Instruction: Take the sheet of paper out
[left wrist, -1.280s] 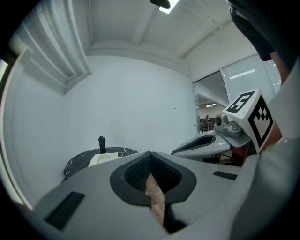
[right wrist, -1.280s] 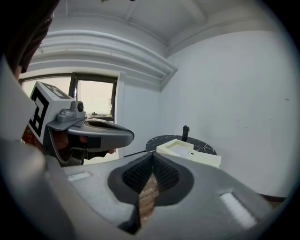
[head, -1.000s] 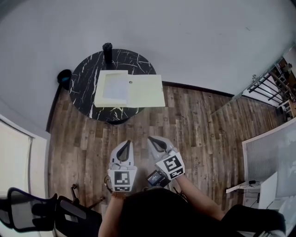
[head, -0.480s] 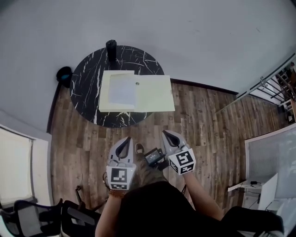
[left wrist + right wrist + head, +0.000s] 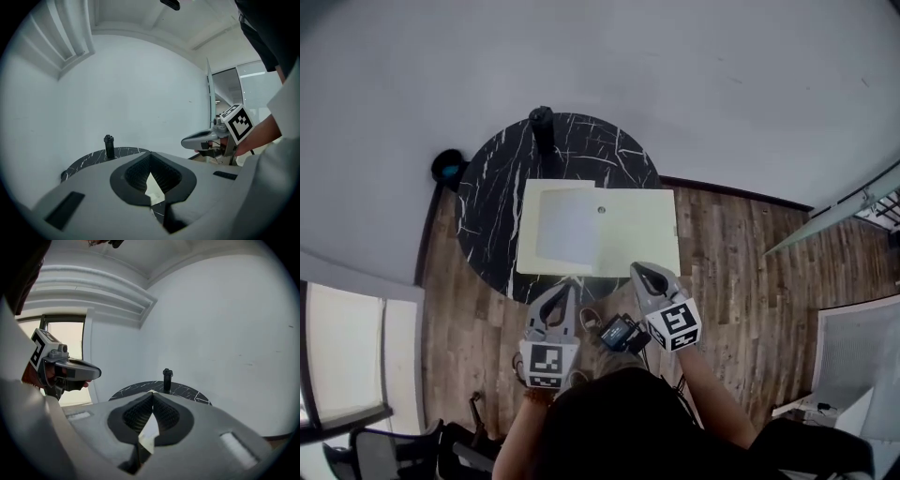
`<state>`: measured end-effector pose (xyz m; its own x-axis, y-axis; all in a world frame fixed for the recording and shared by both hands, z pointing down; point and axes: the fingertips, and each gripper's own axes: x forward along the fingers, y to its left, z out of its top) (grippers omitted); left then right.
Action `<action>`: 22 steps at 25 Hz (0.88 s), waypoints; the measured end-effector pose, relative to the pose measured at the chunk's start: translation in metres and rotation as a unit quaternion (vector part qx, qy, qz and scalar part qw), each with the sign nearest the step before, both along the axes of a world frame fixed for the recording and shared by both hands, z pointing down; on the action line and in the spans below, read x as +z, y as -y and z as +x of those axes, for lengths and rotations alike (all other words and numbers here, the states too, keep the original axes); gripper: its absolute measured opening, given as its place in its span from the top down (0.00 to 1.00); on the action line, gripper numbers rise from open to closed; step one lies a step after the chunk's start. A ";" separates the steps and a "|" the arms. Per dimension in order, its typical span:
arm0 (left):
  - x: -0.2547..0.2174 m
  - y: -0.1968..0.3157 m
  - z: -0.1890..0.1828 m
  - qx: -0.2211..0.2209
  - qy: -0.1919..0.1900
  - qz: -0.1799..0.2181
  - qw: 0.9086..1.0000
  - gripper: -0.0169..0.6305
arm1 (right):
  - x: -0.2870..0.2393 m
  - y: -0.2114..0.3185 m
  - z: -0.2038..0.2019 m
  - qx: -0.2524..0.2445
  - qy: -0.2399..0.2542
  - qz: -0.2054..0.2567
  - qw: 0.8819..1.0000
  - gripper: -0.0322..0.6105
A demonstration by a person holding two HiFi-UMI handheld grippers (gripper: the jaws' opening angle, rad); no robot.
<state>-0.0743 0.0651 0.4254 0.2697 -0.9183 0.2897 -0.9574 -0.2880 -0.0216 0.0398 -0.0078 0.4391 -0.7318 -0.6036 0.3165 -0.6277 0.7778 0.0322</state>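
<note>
A pale yellow folder [image 5: 637, 230] lies open on the round black marble table [image 5: 492, 202]. A white sheet of paper [image 5: 567, 227] rests on the folder's left half. My left gripper [image 5: 561, 291] is shut and empty, just short of the table's near edge. My right gripper [image 5: 642, 272] is also shut and empty, its tip close to the folder's near right corner. In the left gripper view the jaws [image 5: 150, 157] meet, and the right gripper [image 5: 201, 138] shows beyond. The right gripper view shows its jaws [image 5: 152, 397] together and the left gripper [image 5: 70, 371] off to the side.
A black cylinder [image 5: 542, 122] stands at the table's far edge by the white wall. A dark round object [image 5: 448, 167] sits on the wooden floor left of the table. An office chair [image 5: 394, 445] is behind at the lower left. A glass partition [image 5: 853, 206] stands at the right.
The table and folder have come nearer in the head view. Both grippers have moved forward to the table's near edge, and both have stayed shut.
</note>
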 end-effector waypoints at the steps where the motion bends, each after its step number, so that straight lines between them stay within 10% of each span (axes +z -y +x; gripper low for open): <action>1: 0.000 0.013 -0.002 0.000 0.001 -0.002 1.000 0.98 | -0.001 0.015 -0.002 0.000 0.003 0.001 1.000 0.95; 22: 0.029 0.133 -0.027 -0.026 -0.027 -0.012 0.999 0.98 | 0.052 0.179 -0.066 -0.112 -0.010 -0.021 0.993 0.95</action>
<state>-0.1008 -0.0675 0.4547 0.2373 -0.9245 0.2982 -0.9707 -0.2375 0.0361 -0.0267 -0.1868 0.4907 -0.8397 -0.4125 0.3532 -0.4387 0.8986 0.0066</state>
